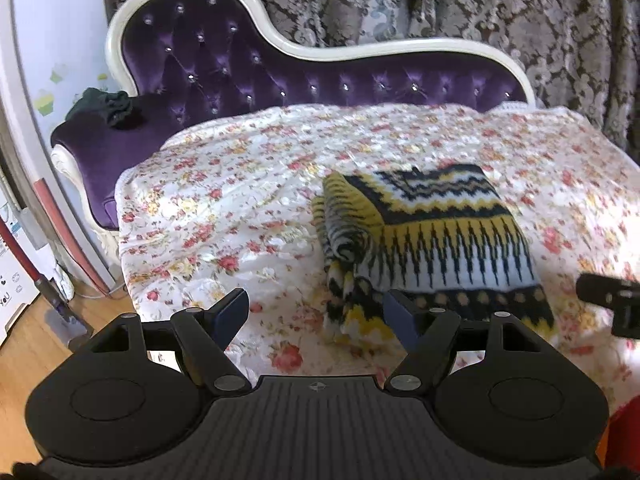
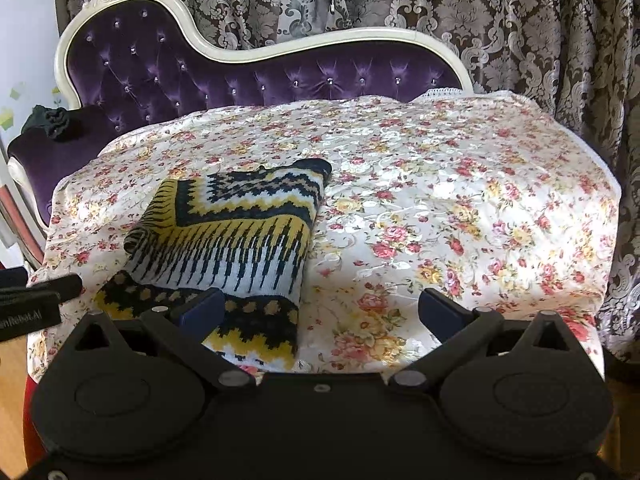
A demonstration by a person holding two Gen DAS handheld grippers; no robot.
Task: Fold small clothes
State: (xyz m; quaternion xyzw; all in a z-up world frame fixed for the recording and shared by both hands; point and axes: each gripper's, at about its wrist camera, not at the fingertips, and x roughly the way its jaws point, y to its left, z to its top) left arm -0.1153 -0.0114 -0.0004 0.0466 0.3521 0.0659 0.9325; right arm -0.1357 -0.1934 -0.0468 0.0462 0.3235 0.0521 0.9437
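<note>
A folded knit sweater [image 1: 436, 240] with yellow, navy and white zigzag bands lies on the floral cloth [image 1: 240, 200]. My left gripper [image 1: 316, 312] is open and empty, above the cloth just in front of the sweater's near left corner. In the right wrist view the sweater [image 2: 232, 248] lies left of centre. My right gripper [image 2: 320, 312] is open and empty, with its left finger over the sweater's near hem. Part of the right gripper shows at the right edge of the left wrist view [image 1: 612, 296]. The left gripper shows at the left edge of the right wrist view [image 2: 36, 300].
The floral cloth [image 2: 460, 200] covers a low surface in front of a purple tufted chaise [image 1: 240, 60] with a cream frame. A dark bundle of cloth [image 1: 108, 108] sits on the chaise's left arm. Patterned curtains [image 2: 520, 20] hang behind. Wooden floor [image 1: 28, 360] lies at the left.
</note>
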